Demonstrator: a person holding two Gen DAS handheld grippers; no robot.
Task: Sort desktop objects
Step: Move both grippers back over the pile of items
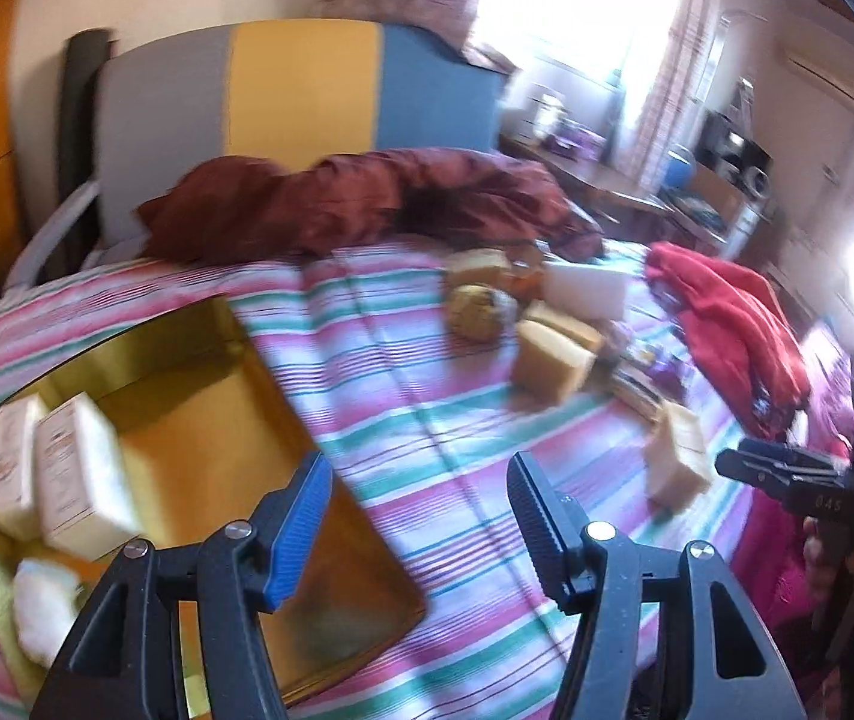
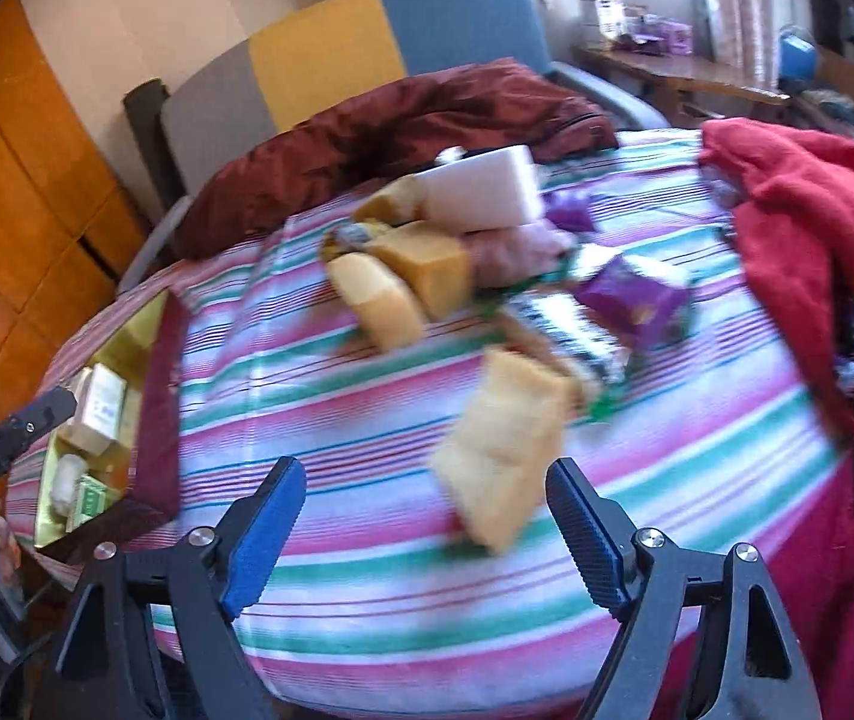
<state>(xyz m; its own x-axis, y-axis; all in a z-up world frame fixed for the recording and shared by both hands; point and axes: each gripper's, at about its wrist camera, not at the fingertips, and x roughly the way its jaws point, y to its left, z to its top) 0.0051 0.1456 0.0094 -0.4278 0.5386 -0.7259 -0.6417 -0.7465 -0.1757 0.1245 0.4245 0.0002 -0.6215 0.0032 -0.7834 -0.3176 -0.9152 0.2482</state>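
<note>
Fingers of right gripper spread, empty; tan box blurred, tilted, long axis toward bed's far edge.

Left gripper half-open, empty.

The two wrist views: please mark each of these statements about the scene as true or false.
1. The left gripper holds a box. False: its jaws are open with nothing between them.
2. The gold tray holds white boxes. True.
3. The bed cover is plain blue. False: it is striped pink, green and white.
4. A red cloth lies at the right of the bed. True.
5. The right gripper is shut on a purple box. False: its jaws are open and the box lies far ahead.
</note>
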